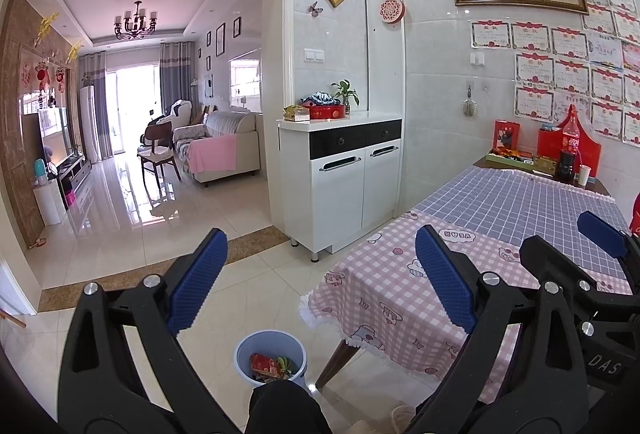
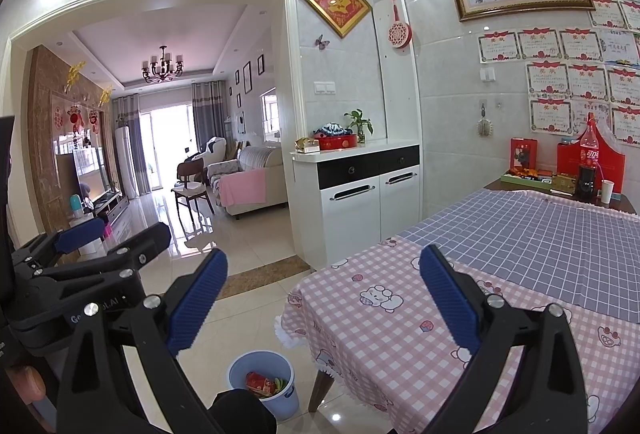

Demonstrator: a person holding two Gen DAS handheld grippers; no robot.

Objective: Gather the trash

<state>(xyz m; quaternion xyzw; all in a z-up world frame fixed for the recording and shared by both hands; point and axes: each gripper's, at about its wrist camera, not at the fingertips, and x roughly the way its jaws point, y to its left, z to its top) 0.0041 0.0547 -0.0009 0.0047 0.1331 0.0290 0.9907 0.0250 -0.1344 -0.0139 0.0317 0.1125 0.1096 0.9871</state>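
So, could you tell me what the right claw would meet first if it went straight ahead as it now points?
Probably the white cabinet. The open right claw points past the table corner; depth is unclear.

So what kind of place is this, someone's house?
Most likely a family flat's dining area: a table under checked cloths, a white sideboard against the tiled wall, and a living room with a sofa through the opening. A blue bin holds wrappers.
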